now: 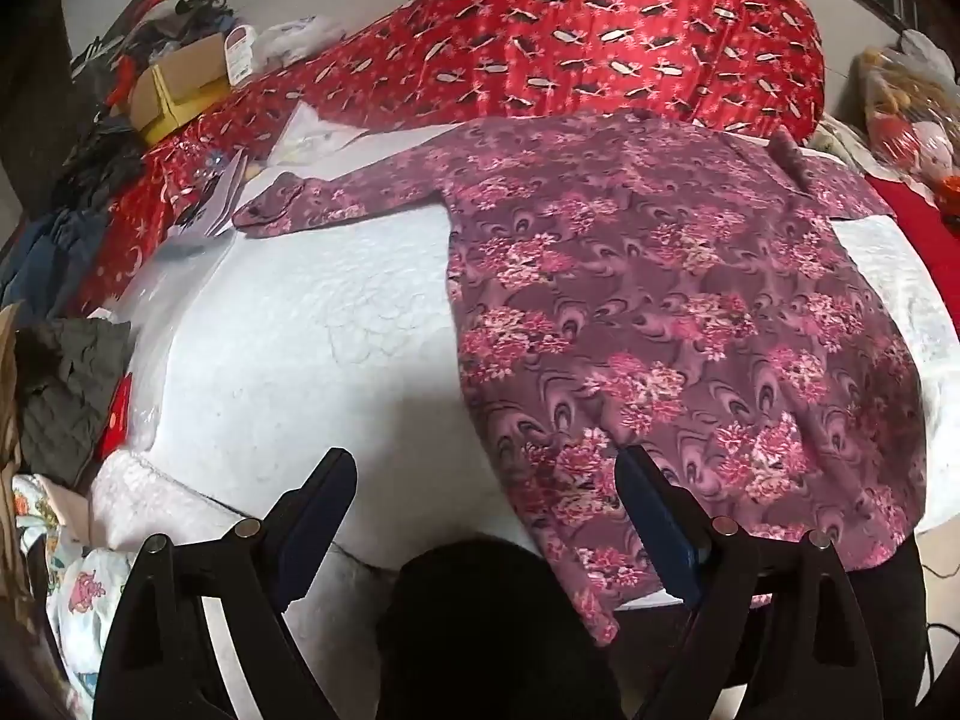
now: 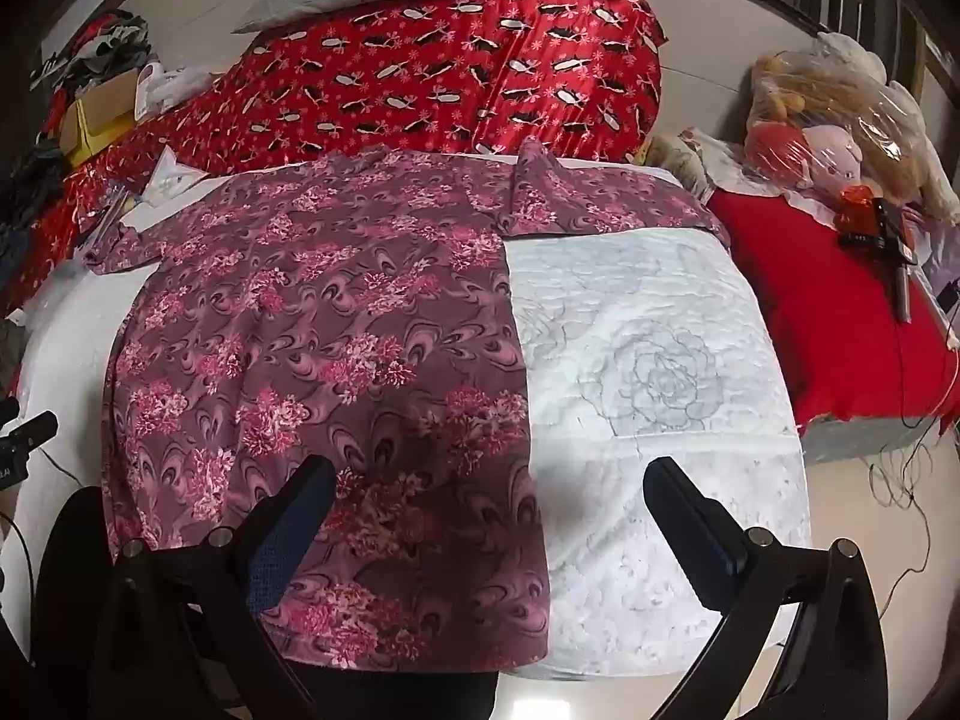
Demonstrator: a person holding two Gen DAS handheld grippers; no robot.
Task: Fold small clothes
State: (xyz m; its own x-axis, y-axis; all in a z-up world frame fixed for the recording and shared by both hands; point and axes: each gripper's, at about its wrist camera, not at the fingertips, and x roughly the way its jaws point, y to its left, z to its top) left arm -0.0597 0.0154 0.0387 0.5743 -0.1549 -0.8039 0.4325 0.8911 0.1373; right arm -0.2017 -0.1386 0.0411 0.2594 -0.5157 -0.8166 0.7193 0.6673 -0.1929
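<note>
A purple-maroon floral shirt (image 1: 660,312) lies flat on a white quilted bed cover (image 1: 300,330), its left sleeve (image 1: 318,204) stretched out to the left. In the right wrist view the shirt (image 2: 324,360) fills the left half, its right sleeve (image 2: 600,198) folded across the top. My left gripper (image 1: 486,480) is open and empty, above the shirt's near left hem edge. My right gripper (image 2: 492,492) is open and empty, above the shirt's near right edge.
A red patterned quilt (image 1: 600,42) is piled at the back of the bed. A cardboard box (image 1: 180,84) and clothes clutter the left. A red cushion (image 2: 828,312) and bagged soft toys (image 2: 840,114) lie to the right. A dark shape (image 1: 492,630) is at the near edge.
</note>
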